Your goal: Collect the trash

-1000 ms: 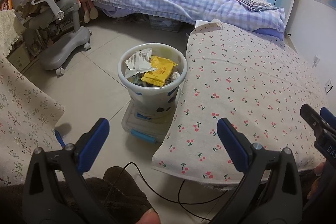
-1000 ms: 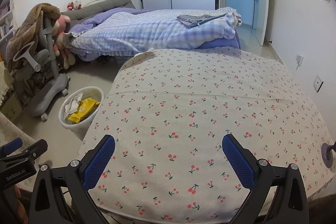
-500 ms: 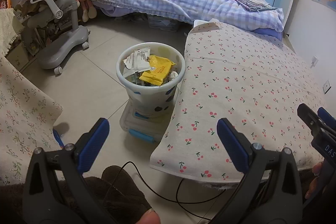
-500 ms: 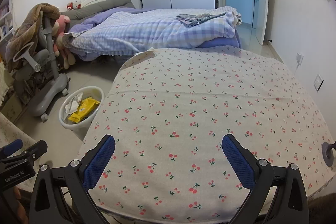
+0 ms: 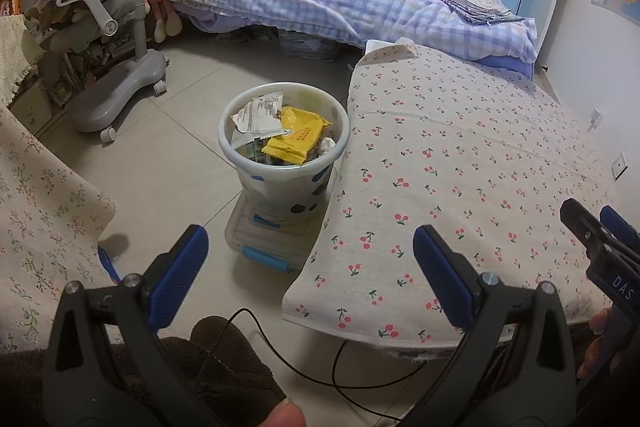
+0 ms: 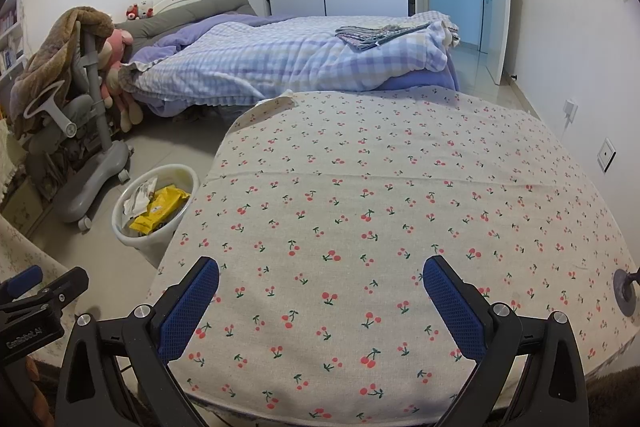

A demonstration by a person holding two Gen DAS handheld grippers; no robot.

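- The trash bin (image 5: 282, 151), a pale bucket with dark spots, stands on the tiled floor (image 5: 168, 163); it is the landmark for everything below.
- Inside the bin lie a yellow wrapper (image 5: 298, 141), a torn white paper packet (image 5: 256, 115) and a small crumpled wad (image 5: 326, 145), with more scraps beneath; the contents reach close to the rim.
- Under the bin sits a clear lidded box (image 5: 262, 241) with blue clasps, so the bin rests on it rather than directly on the tiles.
- Just to the right of the bin, touching or nearly touching its rim, is the edge of the cherry-print tablecloth (image 6: 380, 227). No loose trash shows on the cloth in either view.
- Nearer the camera than the bin hangs the left gripper (image 5: 308, 255), its blue pads wide apart and holding nothing.
- Right of the bin, over the cloth, the right gripper (image 6: 320, 291) is likewise spread wide and empty.
- Beyond the bin stand a grey chair (image 5: 116, 39) and a bed with a checked quilt (image 5: 320, 3).
- Judgement: the collecting looks finished or nearly so, since the visible trash is in the bin.
- The next move probably calls for a scan of floor and cloth for any leftover piece, then lowering a gripper onto it before closing.
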